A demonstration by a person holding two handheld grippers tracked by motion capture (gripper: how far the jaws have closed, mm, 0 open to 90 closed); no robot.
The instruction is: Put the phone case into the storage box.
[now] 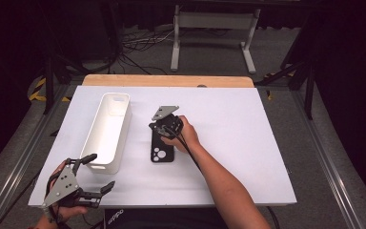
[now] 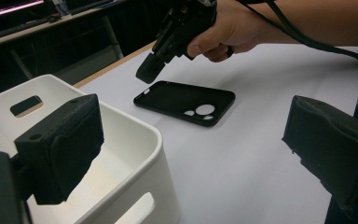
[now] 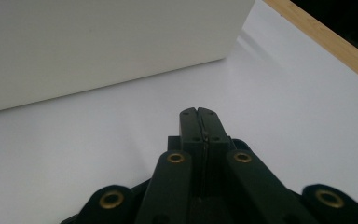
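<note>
A black phone case [image 1: 162, 149] lies flat on the white table cover, camera holes toward the near end, to the right of a white bin [image 1: 106, 132]. My right gripper [image 1: 158, 129] hovers just above the case's far end, held in a hand, its jaws pressed together with nothing between them. In the left gripper view the case [image 2: 186, 101] lies beyond the bin [image 2: 135, 140], with the right gripper [image 2: 148, 73] tilted down over it. The right gripper [image 3: 199, 114] points at bare white cover near the bin's wall [image 3: 107, 42]. My left gripper [image 1: 101, 171] rests open at the near left corner, its pads [image 2: 60, 144] wide apart and empty.
The white cover [image 1: 248, 143] lies on a wooden tabletop whose edge [image 1: 167, 80] shows at the far side. The bin is long, open-topped and has nothing in it. A metal stand [image 1: 214, 28] and cables sit on the floor beyond the table.
</note>
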